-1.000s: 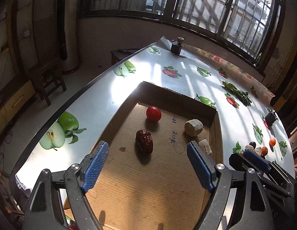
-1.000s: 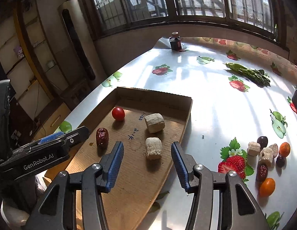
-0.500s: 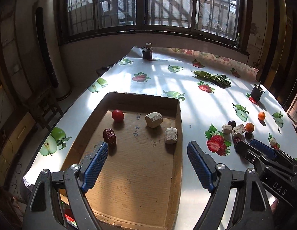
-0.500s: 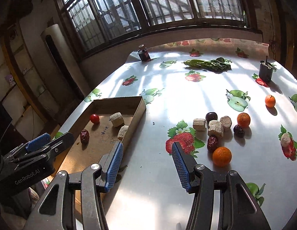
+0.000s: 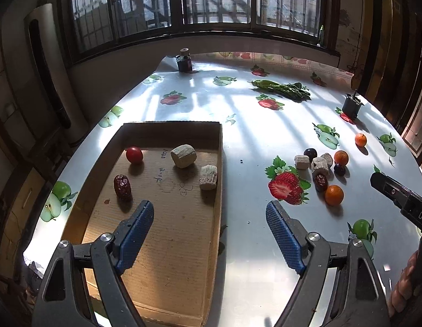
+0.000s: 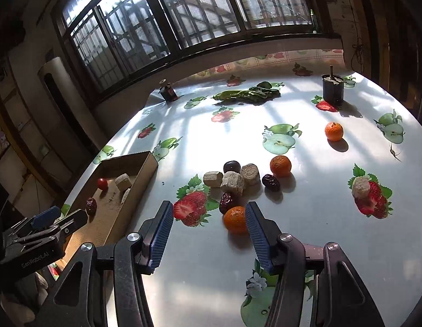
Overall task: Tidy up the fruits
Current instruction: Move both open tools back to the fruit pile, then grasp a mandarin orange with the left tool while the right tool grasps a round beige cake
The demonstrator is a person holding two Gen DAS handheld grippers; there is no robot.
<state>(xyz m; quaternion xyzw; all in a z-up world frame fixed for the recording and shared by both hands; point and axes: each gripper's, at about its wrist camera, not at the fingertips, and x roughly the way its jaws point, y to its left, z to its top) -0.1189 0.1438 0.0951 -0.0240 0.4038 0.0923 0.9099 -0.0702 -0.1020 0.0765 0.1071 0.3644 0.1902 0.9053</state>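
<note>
A shallow cardboard box (image 5: pixel 167 245) holds a red cherry tomato (image 5: pixel 134 154), a dark red date (image 5: pixel 122 187) and two beige chunks (image 5: pixel 183 156). My left gripper (image 5: pixel 209 207) hangs open above the box's right wall with nothing between its fingers. To the right, loose fruit lies in a pile on the table: oranges, dates, dark plums and beige chunks (image 6: pixel 233 182). My right gripper (image 6: pixel 209 207) is open just in front of that pile. The nearest orange (image 6: pixel 235 219) sits by the right finger's tip, untouched, with a date (image 6: pixel 226 202) just behind it.
Farther back lie two more oranges (image 6: pixel 280 165) (image 6: pixel 333 131), leafy greens (image 6: pixel 246 94), a dark jar (image 6: pixel 168 91) and a dark canister (image 6: pixel 332 90). A lone beige chunk (image 6: pixel 361 186) rests at the right. The table edge runs close to the left of the box (image 6: pixel 145 174).
Both grippers have swung right, away from the box. The right one left the beige chunk in the box and now faces the loose pile by the orange. Both stayed open.
</note>
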